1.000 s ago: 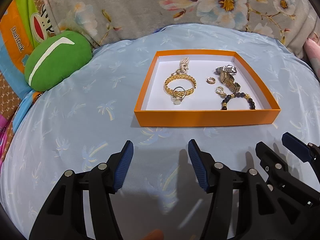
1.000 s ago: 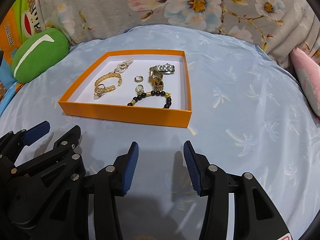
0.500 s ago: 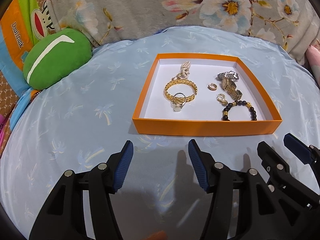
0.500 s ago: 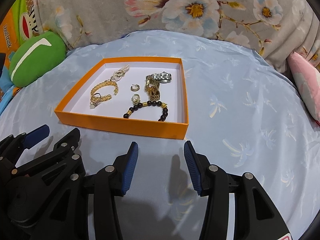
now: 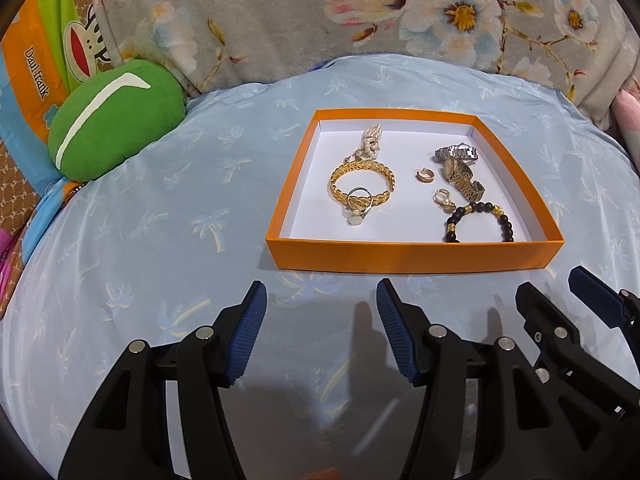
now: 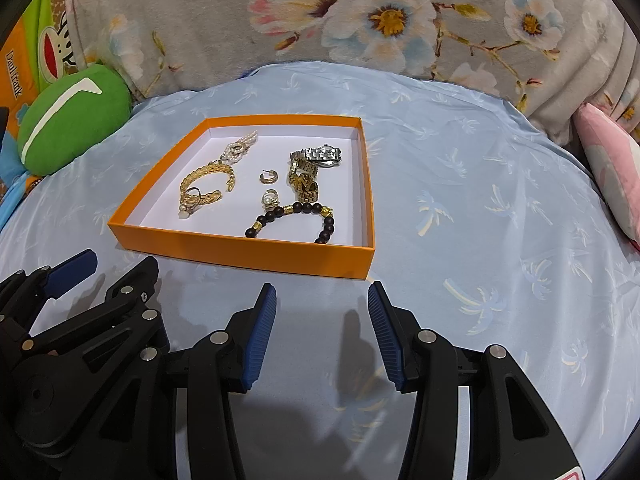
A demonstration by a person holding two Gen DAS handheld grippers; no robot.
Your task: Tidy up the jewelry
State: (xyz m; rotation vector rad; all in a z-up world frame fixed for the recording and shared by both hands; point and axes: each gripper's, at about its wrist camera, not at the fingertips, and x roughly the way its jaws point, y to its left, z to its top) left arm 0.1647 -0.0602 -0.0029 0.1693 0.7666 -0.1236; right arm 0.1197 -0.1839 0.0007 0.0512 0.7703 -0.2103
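An orange tray lies on the blue sheet. It holds a gold bangle with a ring on it, a pearl piece, a silver watch, a gold watch, a hoop earring, a small ring and a black bead bracelet. My left gripper and my right gripper are open and empty, just in front of the tray.
A green cushion lies at the far left. A floral grey blanket runs along the back. A pink pillow is at the right edge. The blue sheet surrounds the tray.
Both grippers have drawn back and risen a little, so the tray sits slightly lower and the backdrop shows more. Both stay open. The jewelry has not moved.
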